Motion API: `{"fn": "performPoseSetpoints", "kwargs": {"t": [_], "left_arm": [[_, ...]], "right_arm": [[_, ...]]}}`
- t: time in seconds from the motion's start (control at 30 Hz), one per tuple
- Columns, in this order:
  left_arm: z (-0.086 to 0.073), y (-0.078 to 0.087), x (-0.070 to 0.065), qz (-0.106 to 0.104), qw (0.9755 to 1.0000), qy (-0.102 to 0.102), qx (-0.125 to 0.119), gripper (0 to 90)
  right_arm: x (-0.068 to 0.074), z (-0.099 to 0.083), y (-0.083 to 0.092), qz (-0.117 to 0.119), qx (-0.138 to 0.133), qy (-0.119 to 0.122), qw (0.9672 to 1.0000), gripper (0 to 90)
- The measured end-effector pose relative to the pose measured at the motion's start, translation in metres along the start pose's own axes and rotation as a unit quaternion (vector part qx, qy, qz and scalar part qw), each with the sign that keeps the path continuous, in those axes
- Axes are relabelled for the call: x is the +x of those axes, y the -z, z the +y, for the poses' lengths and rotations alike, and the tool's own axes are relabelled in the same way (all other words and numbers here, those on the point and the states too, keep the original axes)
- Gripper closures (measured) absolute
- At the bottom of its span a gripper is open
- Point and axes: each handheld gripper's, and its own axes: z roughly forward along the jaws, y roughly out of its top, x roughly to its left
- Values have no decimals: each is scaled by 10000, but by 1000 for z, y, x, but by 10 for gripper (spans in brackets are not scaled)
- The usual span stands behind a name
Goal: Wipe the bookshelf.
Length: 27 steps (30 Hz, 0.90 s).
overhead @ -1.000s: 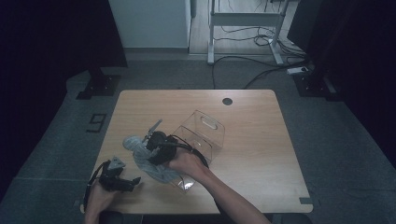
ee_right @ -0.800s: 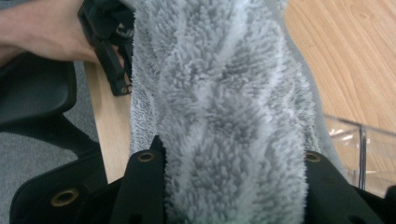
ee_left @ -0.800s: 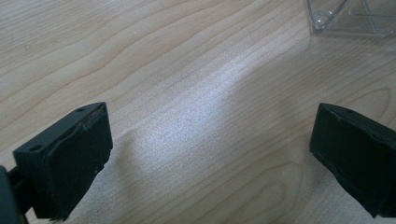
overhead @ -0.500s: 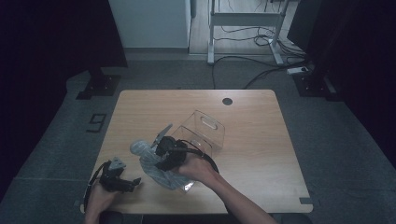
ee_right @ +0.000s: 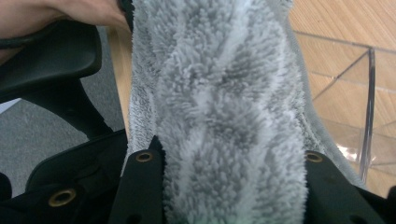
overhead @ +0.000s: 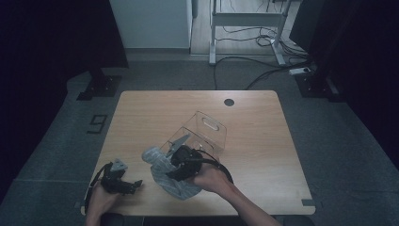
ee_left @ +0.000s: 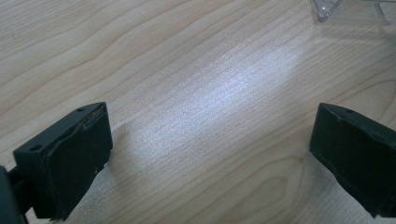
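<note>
My right claw (ee_right: 233, 186) grips the grey fluffy towel (ee_right: 224, 93) just near of the clear box (overhead: 204, 134); my left claw (ee_left: 210, 154) rests wide apart, holding nothing, on the table (overhead: 263, 141).

clear box (overhead: 203, 134) mid-table, bare wooden table (overhead: 263, 155) around it

We are holding a grey towel (overhead: 164, 172) in the right gripper (overhead: 181, 160), its jaws sitting around the cloth just beside the clear bin (overhead: 207, 134) lying on its side on the table (overhead: 263, 155). We are resting the left gripper (overhead: 118, 181) near the table's front left corner, well apart from the towel. Cables (overhead: 244, 61) are trailing across the grey floor (overhead: 339, 141) beyond the table.
</note>
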Motion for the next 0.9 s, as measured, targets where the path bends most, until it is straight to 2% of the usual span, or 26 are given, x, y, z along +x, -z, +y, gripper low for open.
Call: {"fn": "performPoseSetpoints", "kwargs": {"t": [0.17,0.47,0.9], "left_arm": [[-1,-2,0,8,10000,35,70,0],[-1,-3,0,79,9999,53,58,0],[-2,-3,1,124,9999,119,23,0]], "right_arm": [[4,-14,6,6,-68,-26,10000,598],[8,-39,8,56,-179,-47,9998,600],[13,-68,-2,-39,-204,45,9998,612]]}}
